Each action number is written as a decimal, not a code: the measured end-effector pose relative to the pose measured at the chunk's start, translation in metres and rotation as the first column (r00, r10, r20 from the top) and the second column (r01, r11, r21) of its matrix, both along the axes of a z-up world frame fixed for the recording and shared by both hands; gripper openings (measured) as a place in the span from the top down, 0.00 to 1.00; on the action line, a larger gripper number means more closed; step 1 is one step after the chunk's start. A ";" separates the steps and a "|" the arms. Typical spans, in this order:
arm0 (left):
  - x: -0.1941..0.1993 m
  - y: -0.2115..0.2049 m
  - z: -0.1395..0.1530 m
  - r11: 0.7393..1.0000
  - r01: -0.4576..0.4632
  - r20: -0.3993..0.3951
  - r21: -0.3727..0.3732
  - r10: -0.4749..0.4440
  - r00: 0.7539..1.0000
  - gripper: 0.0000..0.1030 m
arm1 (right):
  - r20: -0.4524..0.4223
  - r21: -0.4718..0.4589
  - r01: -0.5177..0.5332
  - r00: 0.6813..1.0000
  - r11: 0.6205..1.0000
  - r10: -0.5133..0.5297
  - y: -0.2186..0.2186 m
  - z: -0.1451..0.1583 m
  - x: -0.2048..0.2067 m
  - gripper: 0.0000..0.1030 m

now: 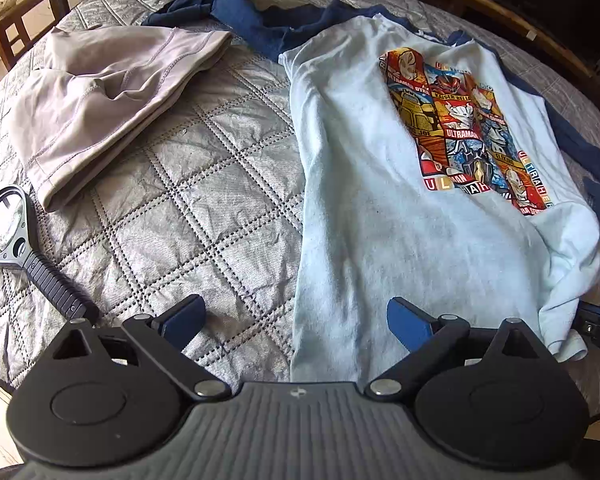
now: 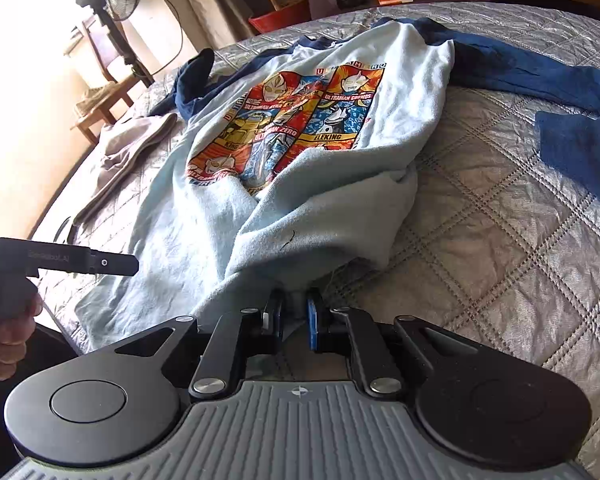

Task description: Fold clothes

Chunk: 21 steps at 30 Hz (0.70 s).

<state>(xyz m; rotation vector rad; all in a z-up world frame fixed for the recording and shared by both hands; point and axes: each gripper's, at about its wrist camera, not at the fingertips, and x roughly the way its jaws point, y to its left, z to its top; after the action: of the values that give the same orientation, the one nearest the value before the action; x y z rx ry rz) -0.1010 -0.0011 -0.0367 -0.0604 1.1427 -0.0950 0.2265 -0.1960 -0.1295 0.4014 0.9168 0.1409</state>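
A pale blue shirt [image 1: 380, 200] with navy sleeves and a bright cartoon print lies face up on the quilted bed; it also fills the middle of the right wrist view [image 2: 228, 208]. My left gripper [image 1: 296, 322] hovers open over the shirt's near left edge, its pads clear of the cloth, one over the quilt and one over the shirt. My right gripper [image 2: 294, 320] is shut on the shirt's near right hem corner, and the cloth bunches up from its blue pads. The left gripper's body [image 2: 80, 260] and the hand holding it show at the left of the right wrist view.
A folded grey garment [image 1: 112, 92] lies to the left of the shirt. A magnifying glass [image 1: 16, 236] rests on the silver quilt [image 1: 204, 200] near the bed's left edge. Navy cloth [image 2: 580, 152] lies at the right. A chair and a fan stand beyond the bed.
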 end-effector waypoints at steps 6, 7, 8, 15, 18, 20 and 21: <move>-0.002 0.002 0.006 0.999 -0.050 0.016 0.017 0.050 0.999 0.65 | -0.004 0.002 0.013 1.000 1.000 -0.013 0.001 0.000 0.000 0.87; -0.002 0.004 0.006 0.998 -0.062 0.017 0.016 0.062 0.998 0.76 | -0.004 -0.002 0.014 1.000 1.000 -0.014 0.001 0.000 0.000 0.87; -0.002 0.007 0.006 0.997 -0.073 0.013 0.008 0.073 0.997 0.88 | -0.005 -0.002 0.017 1.000 1.000 -0.017 0.002 0.000 -0.001 0.87; -0.008 0.018 0.004 0.988 -0.102 -0.032 -0.118 0.099 0.995 1.00 | -0.010 0.004 0.032 0.999 0.999 -0.032 0.001 0.000 -0.001 0.87; -0.007 0.026 0.003 0.966 -0.112 -0.080 -0.231 0.096 0.992 0.95 | -0.010 0.017 0.040 0.999 0.999 -0.040 0.000 -0.001 -0.001 0.87; -0.006 0.031 0.002 0.956 -0.140 -0.110 -0.258 0.115 0.987 0.74 | -0.009 0.032 0.046 0.999 0.998 -0.045 -0.002 -0.002 -0.002 0.87; -0.004 0.034 0.000 0.946 -0.155 -0.127 -0.284 0.123 0.984 0.69 | -0.007 0.034 0.046 0.999 0.998 -0.046 -0.002 -0.002 -0.003 0.87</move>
<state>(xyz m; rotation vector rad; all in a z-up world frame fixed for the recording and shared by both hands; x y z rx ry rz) -0.1055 0.0324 -0.0365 -0.4141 1.2223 -0.1363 0.2236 -0.1985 -0.1315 0.4544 0.9118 0.1134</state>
